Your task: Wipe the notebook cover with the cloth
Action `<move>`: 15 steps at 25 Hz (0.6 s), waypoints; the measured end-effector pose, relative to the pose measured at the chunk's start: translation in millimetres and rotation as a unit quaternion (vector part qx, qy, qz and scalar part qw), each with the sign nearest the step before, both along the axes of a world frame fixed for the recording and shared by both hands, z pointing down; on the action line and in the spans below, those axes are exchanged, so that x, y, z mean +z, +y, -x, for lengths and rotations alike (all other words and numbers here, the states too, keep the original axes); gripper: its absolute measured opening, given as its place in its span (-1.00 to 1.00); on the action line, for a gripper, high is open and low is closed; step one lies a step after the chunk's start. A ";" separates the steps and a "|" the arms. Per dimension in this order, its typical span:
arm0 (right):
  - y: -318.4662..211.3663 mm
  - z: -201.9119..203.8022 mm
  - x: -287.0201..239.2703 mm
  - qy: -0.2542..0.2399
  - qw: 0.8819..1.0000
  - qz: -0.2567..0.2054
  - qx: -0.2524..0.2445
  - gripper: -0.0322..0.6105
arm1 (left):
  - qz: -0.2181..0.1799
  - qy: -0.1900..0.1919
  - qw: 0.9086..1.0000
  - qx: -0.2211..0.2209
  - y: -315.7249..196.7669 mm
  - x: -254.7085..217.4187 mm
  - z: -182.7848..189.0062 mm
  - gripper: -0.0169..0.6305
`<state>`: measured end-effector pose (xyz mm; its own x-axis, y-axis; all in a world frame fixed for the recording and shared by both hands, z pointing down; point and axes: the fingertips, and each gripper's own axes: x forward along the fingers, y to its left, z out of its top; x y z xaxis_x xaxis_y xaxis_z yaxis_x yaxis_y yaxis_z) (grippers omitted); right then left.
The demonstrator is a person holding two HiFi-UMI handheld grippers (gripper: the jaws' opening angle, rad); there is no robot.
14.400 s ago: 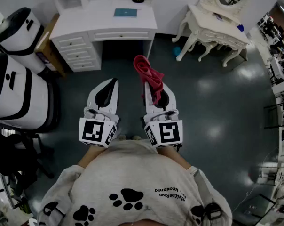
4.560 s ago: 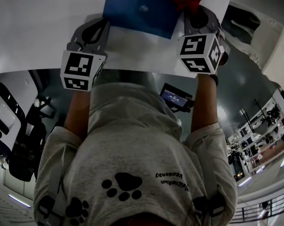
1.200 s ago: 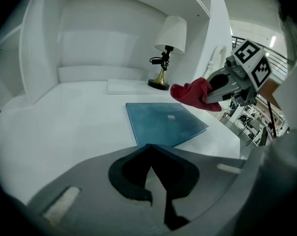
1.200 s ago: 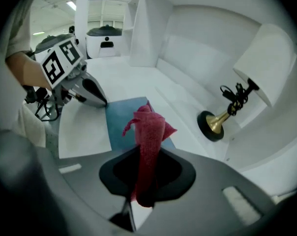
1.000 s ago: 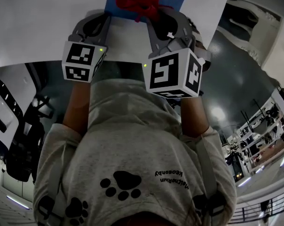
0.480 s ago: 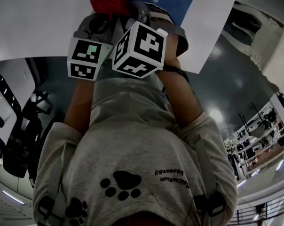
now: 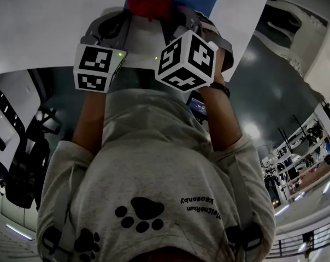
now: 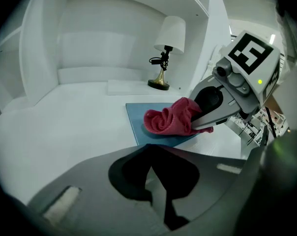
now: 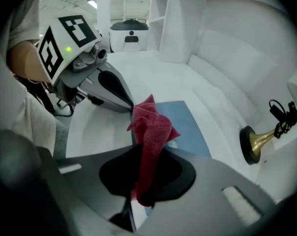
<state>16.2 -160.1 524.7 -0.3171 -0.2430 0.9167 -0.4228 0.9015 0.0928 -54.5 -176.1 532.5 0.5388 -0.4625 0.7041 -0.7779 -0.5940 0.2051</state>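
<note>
Your right gripper (image 9: 136,193) is clamping the crumpled red fabric cloth (image 9: 152,132), holding it on the flat blue notebook (image 9: 189,123) atop the white desk (image 8: 65,122). Your left gripper (image 8: 153,183), jaws together and empty, is hovering alongside. Wiping appears under way, unfinished.

a brass-footed lamp (image 8: 170,33) stands on the white desk (image 8: 65,127).

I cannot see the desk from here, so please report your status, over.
Right gripper shut on cloth, cloth resting on notebook. Left gripper shut, empty, at notebook's edge. Nothing blocking the cover.
</note>
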 end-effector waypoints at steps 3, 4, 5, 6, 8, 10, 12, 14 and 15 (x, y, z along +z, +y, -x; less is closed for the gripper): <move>4.5 -22.0 -0.1 0.010 1.000 0.000 0.017 -0.77 | 0.003 0.003 1.000 0.002 0.6 -0.3 0.1 -0.95; 6.1 -28.3 0.0 0.014 1.000 0.000 0.021 -0.77 | 0.005 0.004 1.000 0.003 1.2 -0.4 -0.1 -0.95; 7.7 -34.4 0.2 0.018 0.999 0.001 0.026 -0.77 | 0.007 0.006 1.000 0.003 1.7 -0.4 -0.2 -0.95; 9.3 -40.6 0.4 0.021 0.999 0.002 0.032 -0.77 | 0.007 0.006 1.000 0.003 2.0 -0.5 -0.1 -0.95; 12.7 -53.7 0.6 0.027 0.999 0.003 0.045 -0.77 | 0.008 0.006 1.000 0.002 2.3 -0.7 0.3 -0.95; 15.8 -67.5 0.9 0.033 0.998 0.004 0.058 -0.77 | 0.007 0.005 1.000 0.003 2.4 -0.9 -0.2 -0.95; 18.6 -81.3 1.3 0.039 0.997 0.006 0.071 -0.77 | 0.007 0.005 1.000 0.003 2.0 -0.8 -0.7 -0.95; 22.0 -93.8 2.5 0.047 0.995 0.007 0.083 -0.77 | 0.007 0.003 1.000 0.002 2.1 -0.2 -0.1 -0.95; 24.0 -99.7 3.7 0.052 0.995 0.008 0.089 -0.77 | 0.008 0.003 1.000 0.002 2.4 0.3 0.4 -0.95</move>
